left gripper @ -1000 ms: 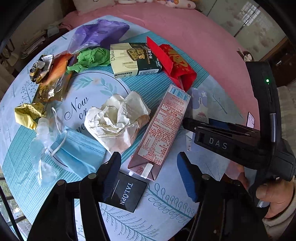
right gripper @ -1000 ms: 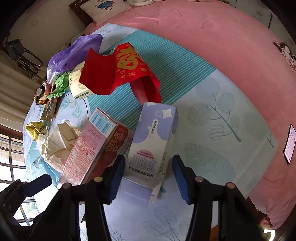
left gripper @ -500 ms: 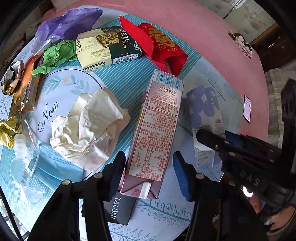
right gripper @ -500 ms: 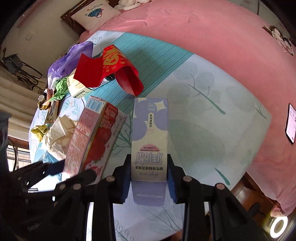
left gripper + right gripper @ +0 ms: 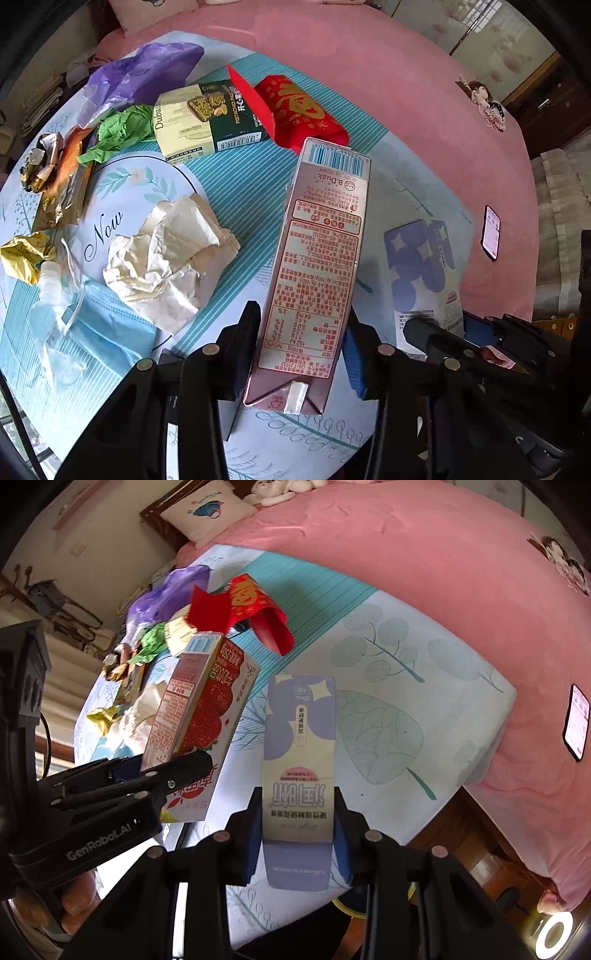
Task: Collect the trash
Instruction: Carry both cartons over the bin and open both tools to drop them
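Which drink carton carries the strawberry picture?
The pink carton held in the left gripper; the right gripper holds a purple-and-cream carton without strawberries.

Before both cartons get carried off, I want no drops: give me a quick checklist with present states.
1. Left gripper clamped on the pink strawberry carton: ok, its jaws have just been closing and both pads press its sides.
2. Right gripper clamped on the purple carton: ok.
3. Purple carton clear of the tablecloth: ok, it looks lifted.
4. Pink carton clear of the crumpled paper: ok.
5. Cartons apart from each other: ok.
6. Bin location: cannot tell, none in view.
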The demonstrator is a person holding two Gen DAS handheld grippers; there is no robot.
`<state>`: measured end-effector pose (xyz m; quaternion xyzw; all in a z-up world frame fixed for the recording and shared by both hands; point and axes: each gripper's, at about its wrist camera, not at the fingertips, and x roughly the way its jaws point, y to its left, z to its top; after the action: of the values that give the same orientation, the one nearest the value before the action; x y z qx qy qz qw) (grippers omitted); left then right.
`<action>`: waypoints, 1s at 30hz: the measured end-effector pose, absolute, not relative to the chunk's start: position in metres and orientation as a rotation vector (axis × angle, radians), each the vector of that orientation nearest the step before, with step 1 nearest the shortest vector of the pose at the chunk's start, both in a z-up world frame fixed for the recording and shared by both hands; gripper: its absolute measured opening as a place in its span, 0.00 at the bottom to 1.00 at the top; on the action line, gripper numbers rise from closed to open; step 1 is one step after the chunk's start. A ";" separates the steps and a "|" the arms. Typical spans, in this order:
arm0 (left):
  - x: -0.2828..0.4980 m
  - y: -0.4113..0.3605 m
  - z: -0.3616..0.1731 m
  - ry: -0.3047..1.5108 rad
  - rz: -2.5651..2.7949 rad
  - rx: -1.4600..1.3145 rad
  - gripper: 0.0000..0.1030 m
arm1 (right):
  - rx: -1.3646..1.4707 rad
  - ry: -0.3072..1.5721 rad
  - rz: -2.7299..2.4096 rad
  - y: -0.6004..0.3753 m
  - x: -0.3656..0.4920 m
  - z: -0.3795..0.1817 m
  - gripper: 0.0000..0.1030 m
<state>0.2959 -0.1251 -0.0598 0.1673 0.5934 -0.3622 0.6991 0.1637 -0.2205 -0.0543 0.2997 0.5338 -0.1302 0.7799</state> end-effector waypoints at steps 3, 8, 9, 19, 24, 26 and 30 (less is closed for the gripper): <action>0.278 -0.115 -0.036 1.265 -0.796 0.357 0.39 | 0.596 1.157 -0.230 -0.219 0.158 -0.043 0.32; 0.246 -0.099 -0.006 1.171 -0.735 0.326 0.39 | 0.503 1.160 -0.116 -0.223 0.145 -0.028 0.32; 0.238 -0.096 -0.002 1.155 -0.712 0.319 0.39 | 0.482 1.159 -0.090 -0.224 0.143 -0.026 0.32; 0.137 -0.085 0.001 1.140 -0.461 0.135 0.39 | 0.295 1.120 0.170 -0.252 0.086 -0.009 0.32; 0.083 -0.094 -0.012 1.145 -0.391 0.087 0.39 | 0.261 1.149 0.244 -0.262 0.051 -0.023 0.32; 0.066 -0.096 -0.018 1.168 -0.372 0.073 0.39 | 0.276 1.180 0.259 -0.265 0.037 -0.033 0.32; 0.034 -0.097 -0.031 1.197 -0.332 0.082 0.39 | 0.297 1.239 0.290 -0.263 0.010 -0.054 0.32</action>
<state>0.0341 -0.0974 -0.0311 0.0383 0.5604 -0.1554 0.8126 0.0101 -0.2634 -0.0544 0.1380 0.5763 0.1349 0.7941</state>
